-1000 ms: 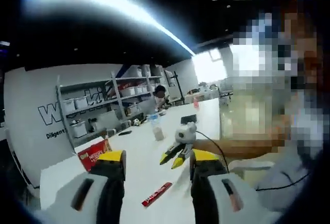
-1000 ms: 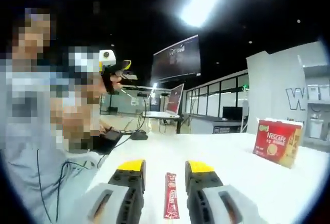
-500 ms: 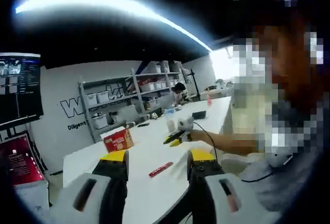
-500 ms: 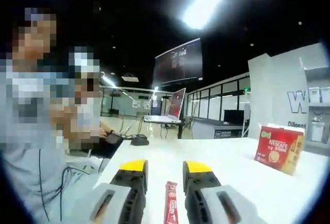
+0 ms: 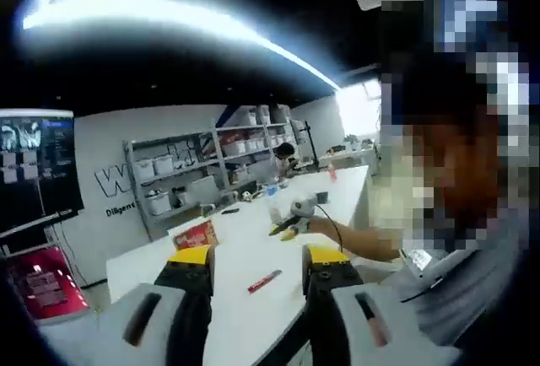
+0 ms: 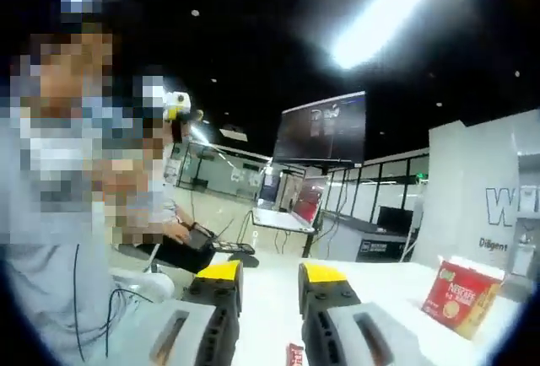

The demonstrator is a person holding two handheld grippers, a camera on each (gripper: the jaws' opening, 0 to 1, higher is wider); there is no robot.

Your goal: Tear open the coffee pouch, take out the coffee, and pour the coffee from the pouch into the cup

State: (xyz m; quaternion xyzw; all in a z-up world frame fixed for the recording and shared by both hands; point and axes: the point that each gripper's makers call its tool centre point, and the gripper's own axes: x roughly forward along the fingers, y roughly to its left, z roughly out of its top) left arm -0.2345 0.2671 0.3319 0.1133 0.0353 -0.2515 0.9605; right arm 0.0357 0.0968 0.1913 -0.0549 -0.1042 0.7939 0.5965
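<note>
The thin red coffee pouch (image 5: 264, 282) lies flat on the white counter (image 5: 228, 252), untouched; both the left gripper (image 5: 251, 259) and the right gripper (image 6: 268, 276) stand parted and empty, raised above it; judging so, the step in hand is the approach; next, lower one gripper and pinch the pouch's end.

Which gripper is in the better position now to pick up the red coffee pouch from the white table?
Probably the right gripper: the coffee pouch lies between its open jaws. From the left gripper, it lies farther off.
</note>
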